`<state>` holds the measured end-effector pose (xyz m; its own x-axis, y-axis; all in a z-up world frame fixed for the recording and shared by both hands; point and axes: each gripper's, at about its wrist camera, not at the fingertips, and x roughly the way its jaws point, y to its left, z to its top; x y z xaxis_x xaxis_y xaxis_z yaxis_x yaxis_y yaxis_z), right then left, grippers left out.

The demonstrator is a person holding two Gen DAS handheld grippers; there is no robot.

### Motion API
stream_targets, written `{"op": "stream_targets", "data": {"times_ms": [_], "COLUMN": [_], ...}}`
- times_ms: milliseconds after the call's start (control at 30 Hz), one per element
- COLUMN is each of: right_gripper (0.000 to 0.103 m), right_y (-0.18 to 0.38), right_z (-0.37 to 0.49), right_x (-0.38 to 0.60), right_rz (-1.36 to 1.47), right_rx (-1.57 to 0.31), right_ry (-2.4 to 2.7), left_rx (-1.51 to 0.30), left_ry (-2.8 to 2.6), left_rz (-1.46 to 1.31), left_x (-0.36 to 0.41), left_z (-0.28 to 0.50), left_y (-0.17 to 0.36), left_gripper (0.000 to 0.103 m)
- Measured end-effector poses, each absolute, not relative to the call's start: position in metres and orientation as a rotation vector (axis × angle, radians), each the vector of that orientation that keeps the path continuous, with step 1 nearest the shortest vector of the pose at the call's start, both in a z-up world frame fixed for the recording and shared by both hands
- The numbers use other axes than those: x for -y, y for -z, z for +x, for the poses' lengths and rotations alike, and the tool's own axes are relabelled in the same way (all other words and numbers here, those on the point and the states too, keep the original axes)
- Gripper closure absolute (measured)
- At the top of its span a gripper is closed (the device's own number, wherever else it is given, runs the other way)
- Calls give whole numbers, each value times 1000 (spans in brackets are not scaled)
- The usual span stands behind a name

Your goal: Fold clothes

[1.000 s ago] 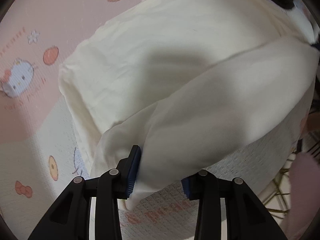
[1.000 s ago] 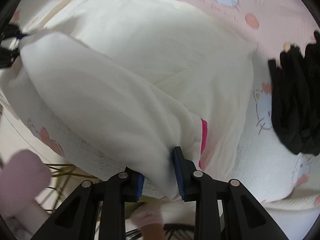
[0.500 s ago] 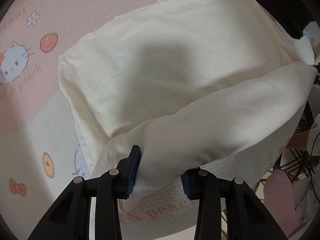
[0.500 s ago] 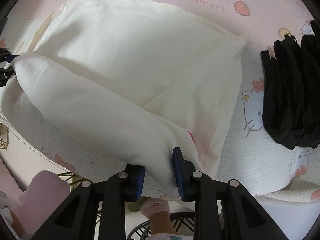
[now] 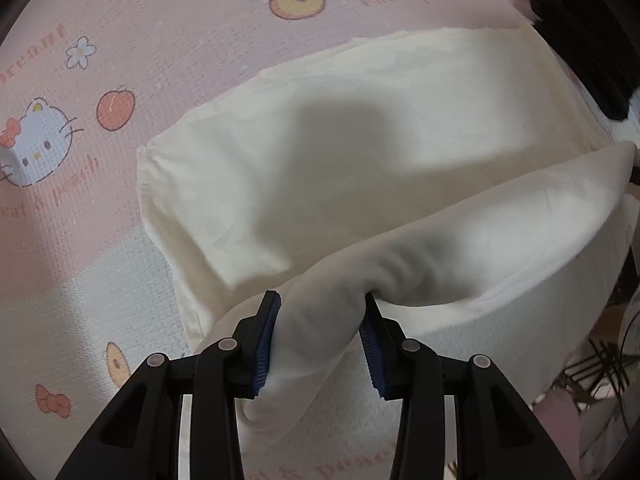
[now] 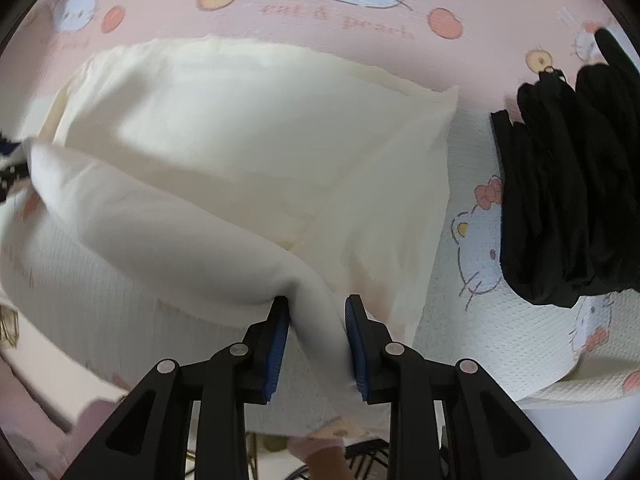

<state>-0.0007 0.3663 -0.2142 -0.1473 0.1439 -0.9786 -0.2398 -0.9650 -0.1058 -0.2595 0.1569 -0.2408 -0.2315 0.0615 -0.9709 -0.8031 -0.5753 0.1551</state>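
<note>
The pink cartoon-cat sheet (image 6: 320, 16) bears repeated red lettering "eat & peach"

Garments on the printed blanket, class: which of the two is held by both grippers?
The cream garment: the left gripper and right gripper each pinch its lifted near edge. The black garment lies bunched to its right, untouched.

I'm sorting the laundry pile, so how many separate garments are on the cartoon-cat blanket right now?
2. A cream garment lies mid-blanket, its near edge pinched by the left hand-held gripper and right hand-held gripper. A black garment sits bunched to its right. More may lie outside view.
</note>
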Motion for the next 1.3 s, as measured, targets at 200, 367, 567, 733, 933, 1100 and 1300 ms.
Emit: {"op": "stream_targets", "data": {"times_ms": [200,367,567,733,933,1100,1300], "right_gripper": [74,74,63,32,26,20,20], "right_y": [228,241,253,256,263,263,237], "right_z": [-23,-37,-47,-43,-25,-21,-5], "right_x": [-374,-377,-382,-400,-425,-427,-414], "right_rz": [-1868,-1870,-1854,-1826,-1771,-1744,-1549], "right_rx": [-88,-61,-1,-52,-293,-272,-97], "right_ry": [-2158,-2129,-2112,-2076,-2111,-2116,-2211], "left_rx": [-981,-1052,-1062,-1010,-927,-791,-596], "left_ry": [-1914,-1948,-1998,-2055,-2131,-2216,-2219], "left_rz": [-1347,-1295,-1263,-1262,-1183,-1192,-1362], "left_x": [-177,-183,-184,-177,-161,-138,-105], "left_z": [-264,-267,-270,-271,-266,-275,-287], "left_y": [247,260,270,259,217,191,189], "left_gripper": [58,36,18,18,18,18,18]}}
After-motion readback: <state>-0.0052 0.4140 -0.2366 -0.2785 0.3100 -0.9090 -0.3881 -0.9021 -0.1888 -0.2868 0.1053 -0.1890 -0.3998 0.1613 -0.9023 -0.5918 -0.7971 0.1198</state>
